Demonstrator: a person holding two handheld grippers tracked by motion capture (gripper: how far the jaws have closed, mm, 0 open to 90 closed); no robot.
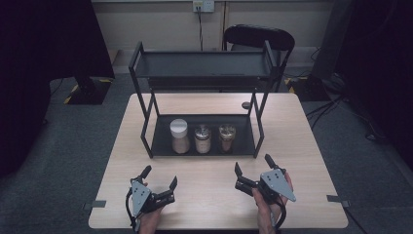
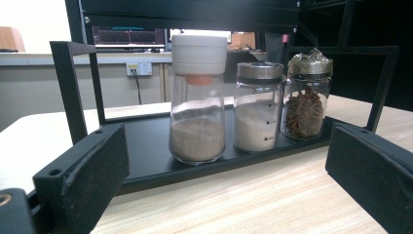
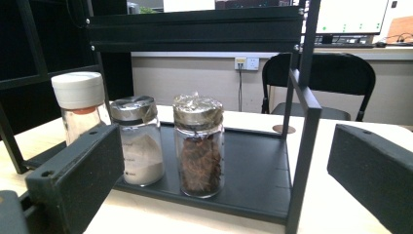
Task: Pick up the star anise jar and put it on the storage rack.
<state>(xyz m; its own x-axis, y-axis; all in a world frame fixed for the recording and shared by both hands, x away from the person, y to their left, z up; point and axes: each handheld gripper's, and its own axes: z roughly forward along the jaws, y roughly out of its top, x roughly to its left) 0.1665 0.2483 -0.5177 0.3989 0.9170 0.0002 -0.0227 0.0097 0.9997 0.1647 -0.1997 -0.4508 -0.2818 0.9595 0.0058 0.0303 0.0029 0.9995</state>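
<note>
A black two-tier rack (image 1: 146, 141) stands on the wooden table (image 1: 209, 200). Three glass jars stand in a row on its lower shelf. The white-capped jar (image 1: 179, 136) (image 2: 197, 100) (image 3: 79, 105) holds pinkish-brown powder, the silver-lidded jar (image 1: 202, 138) (image 2: 256, 106) (image 3: 138, 146) holds white powder, and the foil-topped jar (image 1: 226, 137) (image 2: 306, 100) (image 3: 199, 146) holds brown star anise. My left gripper (image 1: 159, 177) rests open at the table's front left. My right gripper (image 1: 253, 164) is open at the front right. Both hold nothing and point at the rack.
The rack's upper shelf (image 1: 202, 65) is bare. A small dark round disc (image 1: 246, 105) lies on the table behind the rack. A black chair (image 1: 259, 37) stands beyond the table. Black tape marks (image 1: 99, 204) sit at the table's front corners.
</note>
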